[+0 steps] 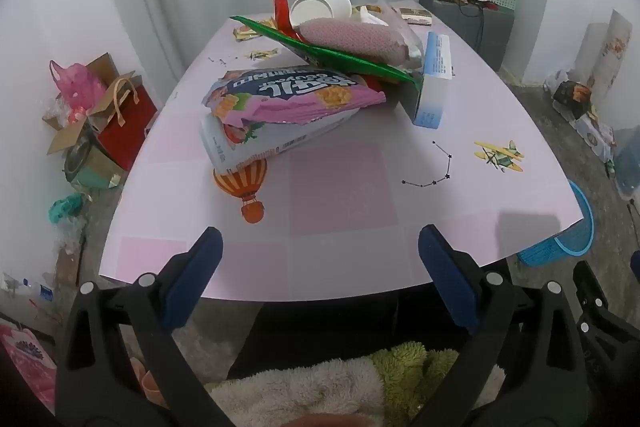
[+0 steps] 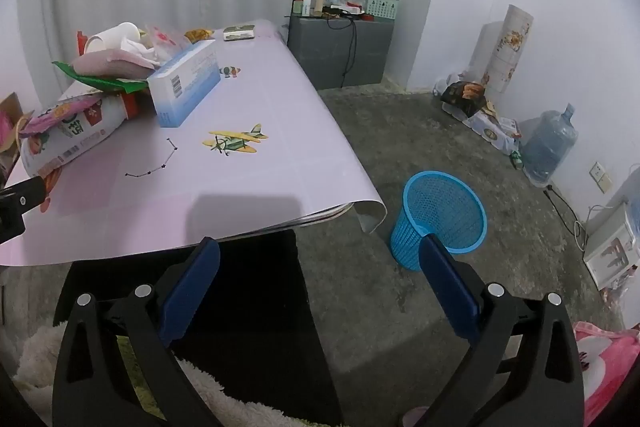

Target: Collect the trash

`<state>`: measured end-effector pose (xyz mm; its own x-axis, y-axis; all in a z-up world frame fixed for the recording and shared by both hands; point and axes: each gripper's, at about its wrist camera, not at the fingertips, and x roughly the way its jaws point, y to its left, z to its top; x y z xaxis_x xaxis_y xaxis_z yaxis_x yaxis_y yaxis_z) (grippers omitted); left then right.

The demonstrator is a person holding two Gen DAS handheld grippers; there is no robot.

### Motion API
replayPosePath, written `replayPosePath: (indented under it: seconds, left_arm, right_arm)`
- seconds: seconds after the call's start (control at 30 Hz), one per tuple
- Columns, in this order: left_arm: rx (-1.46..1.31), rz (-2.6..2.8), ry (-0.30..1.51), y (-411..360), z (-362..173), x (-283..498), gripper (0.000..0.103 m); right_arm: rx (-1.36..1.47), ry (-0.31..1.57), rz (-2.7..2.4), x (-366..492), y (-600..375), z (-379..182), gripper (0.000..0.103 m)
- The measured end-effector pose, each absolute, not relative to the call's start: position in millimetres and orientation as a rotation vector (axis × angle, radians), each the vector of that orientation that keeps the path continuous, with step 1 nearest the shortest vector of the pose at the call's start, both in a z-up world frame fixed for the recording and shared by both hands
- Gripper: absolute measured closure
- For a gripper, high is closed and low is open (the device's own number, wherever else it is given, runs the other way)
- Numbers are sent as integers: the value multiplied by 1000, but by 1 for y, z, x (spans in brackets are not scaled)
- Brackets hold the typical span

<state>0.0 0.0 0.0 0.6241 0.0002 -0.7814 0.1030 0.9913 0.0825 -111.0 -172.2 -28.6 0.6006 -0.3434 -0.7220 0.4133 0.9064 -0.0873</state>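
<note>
Pale curtains are hanging behind a table (image 1: pixel 340 187) dressed in a pink printed cover, and we are looking along it from its near edge. We are holding the left gripper (image 1: pixel 320 247) just over that near edge with its blue fingers spread wide and nothing between them; a broad bare stretch of cover is lying between them and the trash. We are holding the right gripper (image 2: pixel 320 255) off the table's right corner, over the concrete floor (image 2: pixel 400 147), fingers likewise spread and empty.

Trash is sitting in one heap toward the far left of the table: a pink snack bag (image 1: pixel 288 95) lying on a white snack bag (image 1: pixel 256 143), a green wrapper (image 1: pixel 332 53) slanting above them, a pink mesh pouch (image 1: pixel 352 39), a white paper cup (image 1: pixel 322 5) tipped on its side, and a blue-and-white box (image 2: pixel 186 83) leaning at the heap's right side.

We are seeing a blue mesh wastebasket (image 2: pixel 440 211) standing upright on the floor just beside the curled right corner of the cover, with open floor around it. A grey cabinet (image 2: pixel 340 51) is standing beyond the table's far end, and a water jug (image 2: pixel 550 143) is sitting by the right wall.
</note>
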Motion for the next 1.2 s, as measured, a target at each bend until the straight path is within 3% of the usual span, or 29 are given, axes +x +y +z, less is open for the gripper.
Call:
replayPosePath:
  seconds: [1.2]
  left_arm:
    - [128, -56, 900, -1, 0, 0, 9]
  right_arm:
    - [102, 811, -435, -109, -170, -25, 6]
